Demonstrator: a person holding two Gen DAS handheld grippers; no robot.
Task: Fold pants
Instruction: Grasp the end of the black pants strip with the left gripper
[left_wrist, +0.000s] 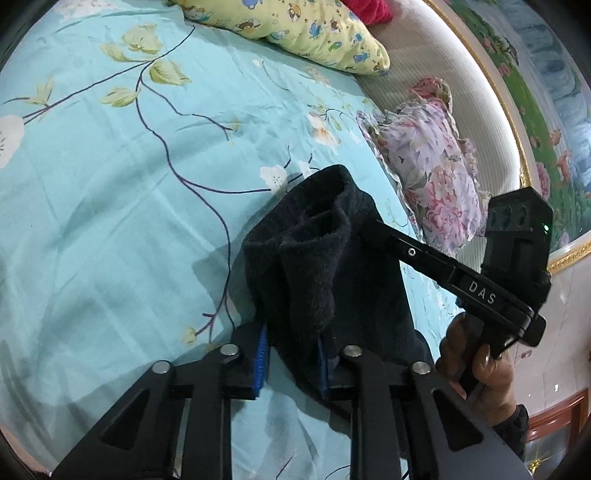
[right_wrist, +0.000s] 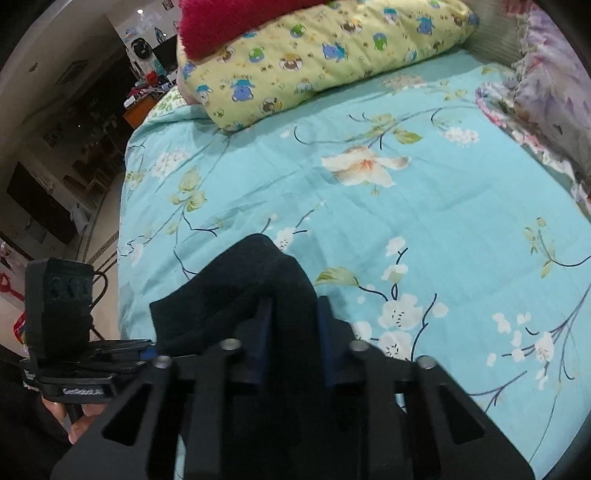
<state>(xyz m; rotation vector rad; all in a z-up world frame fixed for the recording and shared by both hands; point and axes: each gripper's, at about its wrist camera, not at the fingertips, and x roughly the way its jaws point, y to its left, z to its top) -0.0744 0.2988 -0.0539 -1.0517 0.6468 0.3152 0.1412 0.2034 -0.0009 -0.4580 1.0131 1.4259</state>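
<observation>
The black pants (left_wrist: 314, 251) are a bunched, fuzzy bundle raised a little over the turquoise flowered bedsheet (left_wrist: 110, 206). My left gripper (left_wrist: 291, 362) is shut on their near end, its blue pads (left_wrist: 261, 354) pressing the cloth on both sides. From the right, my right gripper (left_wrist: 380, 229) reaches into the bundle's far side, with a hand (left_wrist: 476, 354) on its handle. In the right wrist view my right gripper (right_wrist: 293, 325) is shut on a fold of the pants (right_wrist: 240, 288). There my left gripper (right_wrist: 146, 352) grips the same bundle at its lower left.
A yellow cartoon-print pillow (right_wrist: 325, 55) and a red plush cover (right_wrist: 229, 22) lie at the head of the bed. A floral pillow (left_wrist: 432, 166) rests by the curved cream headboard (left_wrist: 491, 110). The bed's left edge (right_wrist: 123, 221) drops to the floor and dark furniture.
</observation>
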